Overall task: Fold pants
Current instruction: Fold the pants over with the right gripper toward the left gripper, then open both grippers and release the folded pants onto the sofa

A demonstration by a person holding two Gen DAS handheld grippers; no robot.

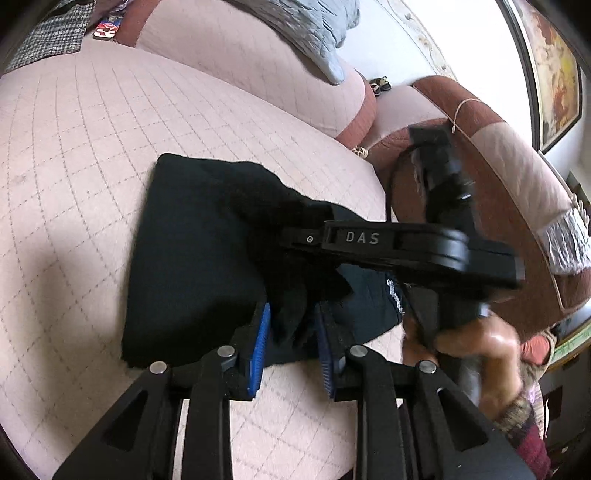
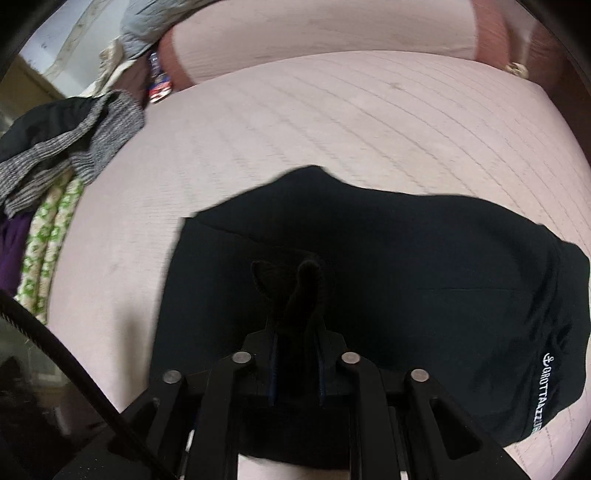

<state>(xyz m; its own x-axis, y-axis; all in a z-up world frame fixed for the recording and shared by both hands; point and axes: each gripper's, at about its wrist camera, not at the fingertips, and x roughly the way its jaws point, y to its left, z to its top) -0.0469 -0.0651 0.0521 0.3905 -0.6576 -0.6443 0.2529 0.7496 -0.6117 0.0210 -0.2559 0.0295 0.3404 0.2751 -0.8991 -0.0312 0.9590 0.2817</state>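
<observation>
Black pants (image 1: 199,251) lie partly folded on a pink quilted sofa seat (image 1: 92,155). My left gripper (image 1: 291,332) holds a bunched black fold of the pants between its blue pads. The right gripper's black body (image 1: 424,251) crosses the left wrist view just beyond it, with the hand at lower right. In the right wrist view my right gripper (image 2: 295,354) is shut on a pinched ridge of the pants (image 2: 406,288), which sticks up between the fingers. White lettering (image 2: 541,398) runs along the pants at the right.
A grey knitted garment (image 2: 74,147) and a green-patterned cloth (image 2: 44,251) lie at the seat's left end. A grey-blue cushion (image 1: 314,33) rests on the backrest. The brown and pink armrest (image 1: 517,173) rises on the right.
</observation>
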